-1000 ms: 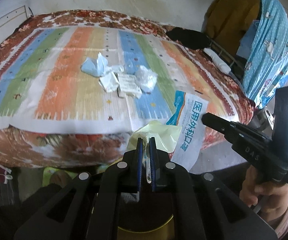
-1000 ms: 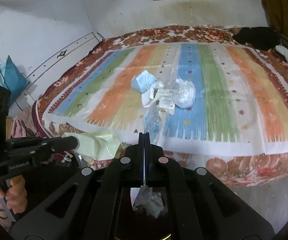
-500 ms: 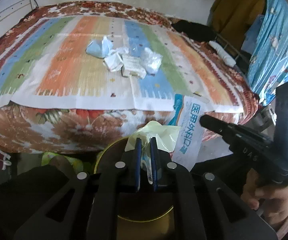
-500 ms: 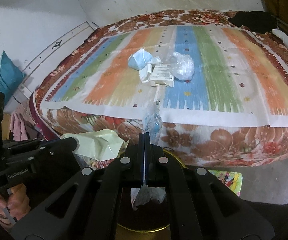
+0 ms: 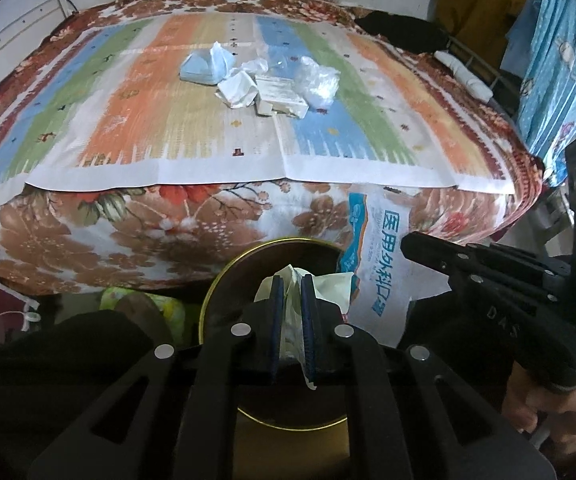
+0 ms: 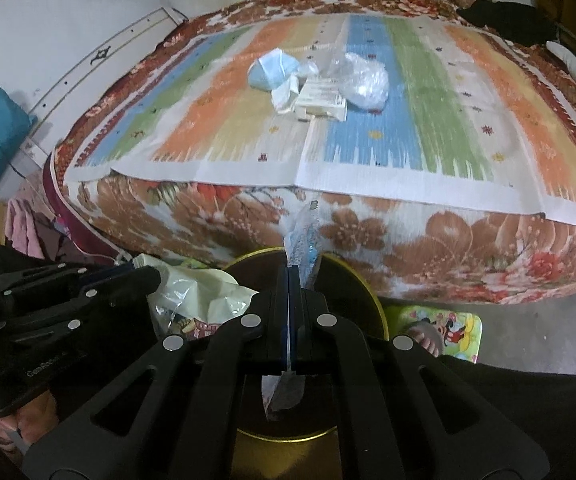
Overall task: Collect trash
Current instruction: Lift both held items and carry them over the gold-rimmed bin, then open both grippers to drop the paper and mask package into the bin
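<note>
Nearest in the left wrist view, the left tool [image 5: 291, 280] has its two blue pads pressed on a pale yellow-green plastic wrapper [image 5: 329, 286], which sticks up between them and spills toward 2 o'clock. Directly beneath sits a round dark bin with a gold rim [image 5: 224, 276]. At 3 o'clock the right tool [image 5: 407, 240] reaches in, pinching a white-and-blue printed mask packet [image 5: 383, 264] whose flat printed face shows only from this side.

The right wrist view shows that same packet [image 6: 303, 240] edge-on, a thin blue-and-white strip rising from the fully closed right tool [image 6: 292, 270], with its lower end hanging below the pads over the bin [image 6: 375, 300]. The left tool [image 6: 150, 274] enters at 9 o'clock with the crumpled wrapper [image 6: 204, 300] at its tip. Only here does a cartoon-print slipper [image 6: 443, 328] appear on the floor at 4 o'clock.

Farther off, on the striped cloth [image 5: 128, 120] over the bed [image 5: 88, 240], the remaining trash clusters at 12 o'clock: a blue face mask [image 5: 204, 66], crumpled tissue [image 5: 238, 90], a small white box [image 5: 280, 96] and a clear plastic bag [image 5: 317, 82], all touching or nearly so.
</note>
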`<action>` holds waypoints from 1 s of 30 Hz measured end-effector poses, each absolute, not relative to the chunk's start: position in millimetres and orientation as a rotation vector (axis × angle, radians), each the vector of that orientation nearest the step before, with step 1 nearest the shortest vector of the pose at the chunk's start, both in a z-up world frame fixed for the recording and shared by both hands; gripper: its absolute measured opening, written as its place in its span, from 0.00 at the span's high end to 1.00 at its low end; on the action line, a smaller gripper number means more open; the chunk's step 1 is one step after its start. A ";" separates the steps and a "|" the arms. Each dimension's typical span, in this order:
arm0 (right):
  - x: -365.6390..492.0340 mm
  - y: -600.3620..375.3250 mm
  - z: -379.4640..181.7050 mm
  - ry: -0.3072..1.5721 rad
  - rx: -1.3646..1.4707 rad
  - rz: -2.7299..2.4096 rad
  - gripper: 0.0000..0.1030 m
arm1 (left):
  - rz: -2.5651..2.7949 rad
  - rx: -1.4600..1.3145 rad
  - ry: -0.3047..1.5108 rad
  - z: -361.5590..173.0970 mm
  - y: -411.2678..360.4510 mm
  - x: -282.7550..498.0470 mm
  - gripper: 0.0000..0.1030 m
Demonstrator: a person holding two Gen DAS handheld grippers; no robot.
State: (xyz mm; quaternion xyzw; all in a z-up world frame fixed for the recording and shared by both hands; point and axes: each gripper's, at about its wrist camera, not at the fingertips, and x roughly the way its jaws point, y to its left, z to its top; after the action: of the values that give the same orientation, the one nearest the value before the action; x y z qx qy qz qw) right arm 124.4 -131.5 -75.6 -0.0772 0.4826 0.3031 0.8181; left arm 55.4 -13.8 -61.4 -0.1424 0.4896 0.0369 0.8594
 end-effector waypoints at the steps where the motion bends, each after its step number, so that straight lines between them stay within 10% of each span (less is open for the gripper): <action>1: 124.5 -130.5 -78.2 1.037 -0.172 0.643 1.00 | 0.082 -0.294 1.034 -63.2 -14.1 56.2 0.92; 21: 150.5 -123.2 -120.9 1.221 -0.156 0.565 1.00 | 0.154 -0.340 1.184 -107.8 -10.5 80.0 0.92; 24: 151.7 -121.6 -124.8 1.241 -0.161 0.568 0.99 | 0.147 -0.342 1.195 -109.4 -11.5 81.0 0.80; 27: 152.3 -120.5 -125.3 1.244 -0.168 0.566 0.73 | 0.141 -0.348 1.194 -107.8 -11.5 81.3 0.75; 30: 153.0 -122.3 -123.9 1.239 -0.161 0.562 0.72 | 0.155 -0.385 1.170 -102.4 -3.4 79.0 0.72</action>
State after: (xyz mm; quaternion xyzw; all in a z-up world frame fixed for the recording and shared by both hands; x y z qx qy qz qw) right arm 153.0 -122.3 -123.9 -0.0743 0.5724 0.2596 0.7743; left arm 79.0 -3.4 -102.4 -0.1806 0.5481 0.0725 0.8135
